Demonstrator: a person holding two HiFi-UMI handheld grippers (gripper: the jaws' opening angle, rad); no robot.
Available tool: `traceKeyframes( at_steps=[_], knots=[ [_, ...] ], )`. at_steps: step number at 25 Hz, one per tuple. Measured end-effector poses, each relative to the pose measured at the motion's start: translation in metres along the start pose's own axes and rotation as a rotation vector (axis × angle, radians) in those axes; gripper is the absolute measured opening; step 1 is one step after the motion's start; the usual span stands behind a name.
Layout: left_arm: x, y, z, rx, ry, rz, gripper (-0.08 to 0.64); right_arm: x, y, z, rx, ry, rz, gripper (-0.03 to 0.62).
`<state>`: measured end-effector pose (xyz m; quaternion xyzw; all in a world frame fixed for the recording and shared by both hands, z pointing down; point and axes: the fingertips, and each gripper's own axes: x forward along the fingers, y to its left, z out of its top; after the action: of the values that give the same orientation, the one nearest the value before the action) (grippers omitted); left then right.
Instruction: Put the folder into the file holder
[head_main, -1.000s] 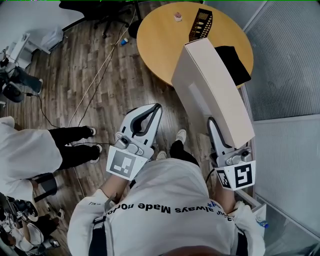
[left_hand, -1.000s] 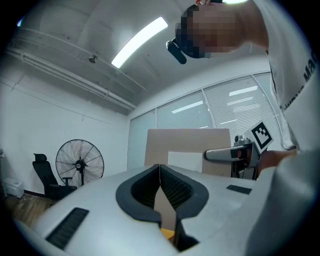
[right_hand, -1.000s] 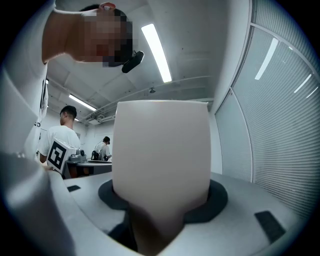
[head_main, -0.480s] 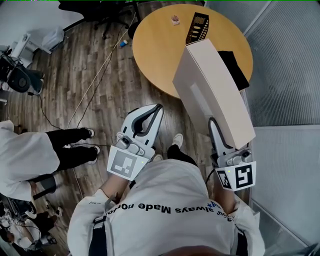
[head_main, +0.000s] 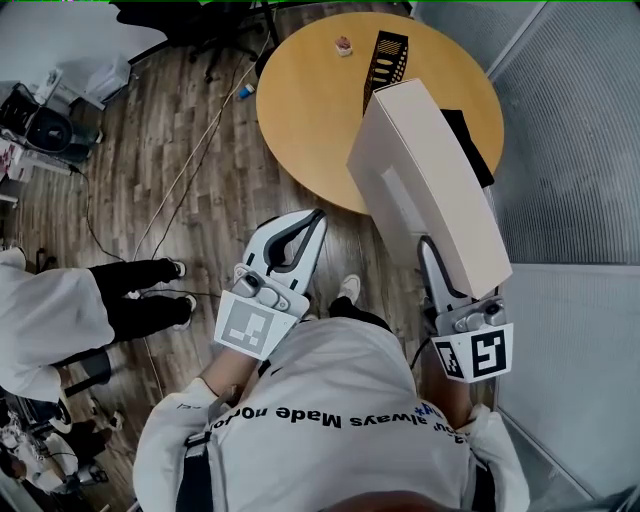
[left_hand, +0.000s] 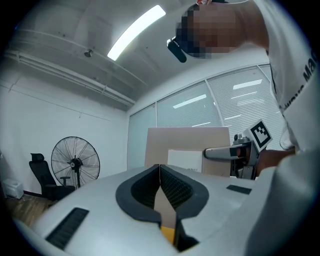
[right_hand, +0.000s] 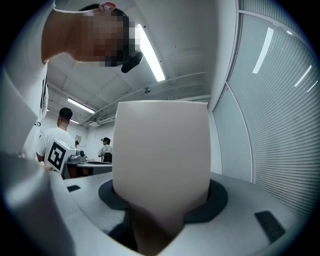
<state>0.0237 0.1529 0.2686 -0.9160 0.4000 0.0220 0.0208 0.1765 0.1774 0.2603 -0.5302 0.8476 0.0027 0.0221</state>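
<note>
Head view, read left to right: the left gripper (head_main: 316, 216), jaws pressed together on nothing, points forward beside the load. To its right, the right gripper (head_main: 432, 250) has its jaws spread wide and clamped across the near end of the thick beige cardboard box folder (head_main: 430, 185). The folder juts forward from the gripper over the round wooden table (head_main: 310, 100). Just beyond the folder's far end stands the black perforated file holder (head_main: 388, 52). We judge the folder stiff and boxy, probably light for its bulk, with smooth faces that could slip. Gripped at one end, it levers hard on the jaws. We would hold it across its thickness and steady its free side with the idle gripper.
</note>
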Motion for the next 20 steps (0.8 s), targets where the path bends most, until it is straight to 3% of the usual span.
traceKeyframes(
  at_steps=[20],
  knots=[
    [0.048,0.007,-0.021,-0.014,0.020,0.028,0.025,0.027,-0.045,-0.013,0.004,0.019,0.026,0.278]
  ],
)
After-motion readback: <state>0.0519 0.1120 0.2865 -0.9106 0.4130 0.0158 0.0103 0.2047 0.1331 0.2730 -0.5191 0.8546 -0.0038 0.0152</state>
